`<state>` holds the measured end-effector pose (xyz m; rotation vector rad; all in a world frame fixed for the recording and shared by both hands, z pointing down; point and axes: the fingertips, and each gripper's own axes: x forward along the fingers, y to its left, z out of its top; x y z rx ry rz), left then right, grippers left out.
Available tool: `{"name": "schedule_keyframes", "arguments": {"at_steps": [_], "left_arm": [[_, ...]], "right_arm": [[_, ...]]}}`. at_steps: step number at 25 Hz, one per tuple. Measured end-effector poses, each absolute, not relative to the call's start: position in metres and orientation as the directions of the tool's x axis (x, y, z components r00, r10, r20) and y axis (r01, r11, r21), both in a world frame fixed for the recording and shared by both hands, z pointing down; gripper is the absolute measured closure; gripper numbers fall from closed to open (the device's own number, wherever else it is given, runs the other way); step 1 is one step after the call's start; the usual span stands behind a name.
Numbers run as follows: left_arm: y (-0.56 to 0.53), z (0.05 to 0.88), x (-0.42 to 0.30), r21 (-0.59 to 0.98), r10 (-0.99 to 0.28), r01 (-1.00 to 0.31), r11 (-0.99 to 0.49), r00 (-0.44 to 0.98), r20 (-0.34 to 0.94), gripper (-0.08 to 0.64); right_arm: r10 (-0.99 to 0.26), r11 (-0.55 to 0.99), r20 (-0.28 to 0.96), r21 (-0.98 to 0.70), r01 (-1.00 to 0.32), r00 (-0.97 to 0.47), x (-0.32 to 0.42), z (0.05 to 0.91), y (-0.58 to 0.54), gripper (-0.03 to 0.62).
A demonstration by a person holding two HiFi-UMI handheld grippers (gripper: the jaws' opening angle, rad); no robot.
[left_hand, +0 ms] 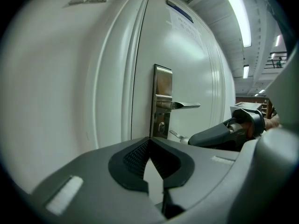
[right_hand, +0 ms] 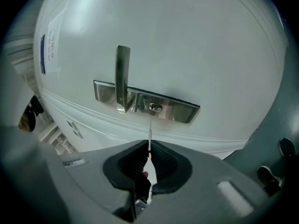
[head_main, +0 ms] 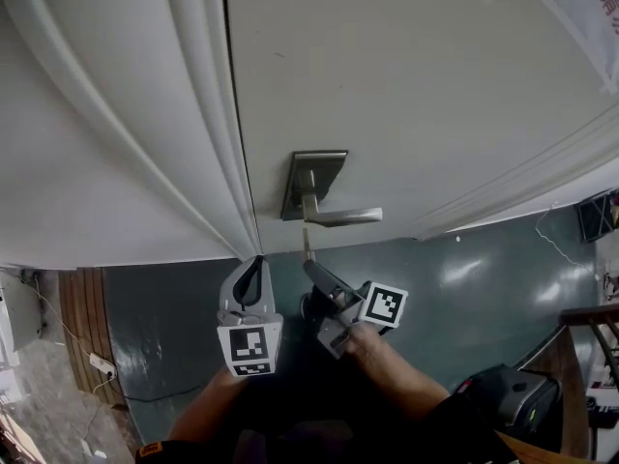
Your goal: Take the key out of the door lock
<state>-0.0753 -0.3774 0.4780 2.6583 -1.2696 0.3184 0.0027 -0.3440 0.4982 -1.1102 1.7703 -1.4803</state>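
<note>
Showing the right claw [right_hand: 148, 148] clamped on the key [right_hand: 149, 134], whose blade runs straight ahead along the claw's axis toward the keyhole [right_hand: 155, 107], tip apparently just clear of it, while the left claw [left_hand: 149, 146] hangs closed and empty nearby.

White door [head_main: 406, 85], silver handle [head_main: 340, 216], dark teal floor [head_main: 464, 298], black-and-white patterned marker cube [head_main: 384, 304].

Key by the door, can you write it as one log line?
thin silver metal key: out of keyhole | right gripper: shut on it | left gripper: shut, empty | silver door lock plate: keyhole empty
</note>
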Motion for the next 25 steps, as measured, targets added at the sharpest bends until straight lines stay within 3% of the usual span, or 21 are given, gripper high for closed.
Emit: {"name": "schedule_keyframes", "arguments": {"at_steps": [10,25], "left_arm": [[-0.36,0.481,-0.08,0.105,-0.712,-0.751,-0.652,0.654,0.257,0.541],[-0.287,0.468,-0.05,0.058,-0.803,-0.835,-0.547,0.543,0.246,0.541]], "right_arm": [[-0.884,0.016,0.119,-0.959,-0.283,-0.452,0.002,0.494,-0.322,0.58],[-0.806,0.148,0.039,-0.953,-0.264,-0.591,0.035,0.476,-0.262,0.58]]}}
